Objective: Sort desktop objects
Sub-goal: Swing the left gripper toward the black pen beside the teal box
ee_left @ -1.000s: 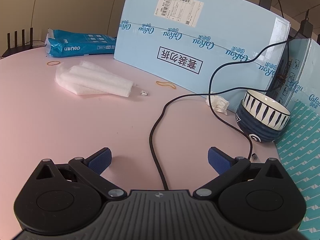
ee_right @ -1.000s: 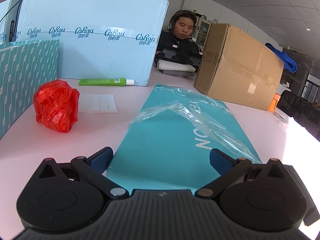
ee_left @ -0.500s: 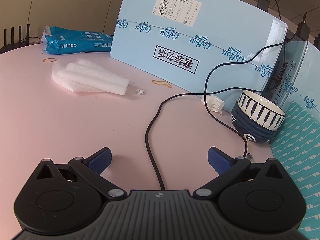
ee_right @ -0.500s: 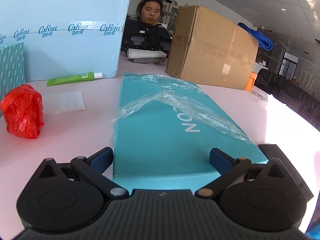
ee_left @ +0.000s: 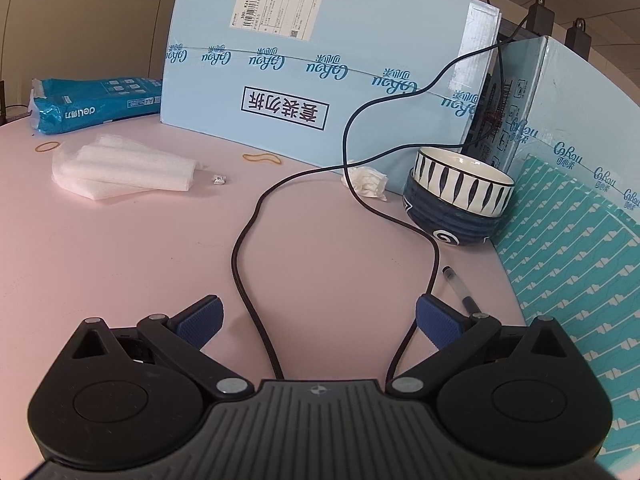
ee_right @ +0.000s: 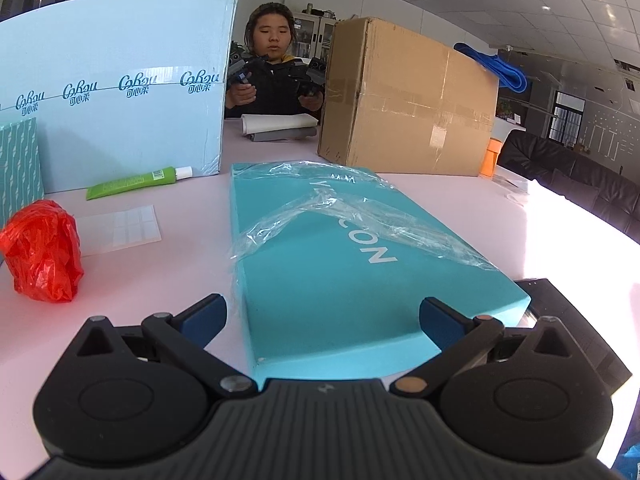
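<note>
Compared with a second ago, more of the striped ceramic bowl (ee_left: 460,200) and a clear-barrelled pen (ee_left: 460,288) are brought into the left wrist view, and the crumpled red plastic bag (ee_right: 42,256) is shifted toward the left edge of the right wrist view. Both tongs are seen released: the left gripper (ee_left: 318,318) is held with its blue ribbed pads spread over a looping black cable (ee_left: 248,240), and the right gripper (ee_right: 322,316) is held spread around the near end of a flat teal cardboard box (ee_right: 352,280), over which loose clear film (ee_right: 332,216) is draped. On the smooth pale pink tabletop (ee_left: 120,248) are found folded white foam sheets (ee_left: 128,166), a tan rubber band (ee_left: 262,157), a crumpled white tissue (ee_left: 366,182) and a blue paper ream (ee_left: 92,104). The bowl is set beside tall light blue cartons (ee_left: 320,80). A green tube (ee_right: 136,182) and a sheet of white labels (ee_right: 120,228) are laid near the bag. A taped brown carton (ee_right: 408,108) is stood behind the teal box, and a seated person (ee_right: 272,76) is seen across the table in an office room.
</note>
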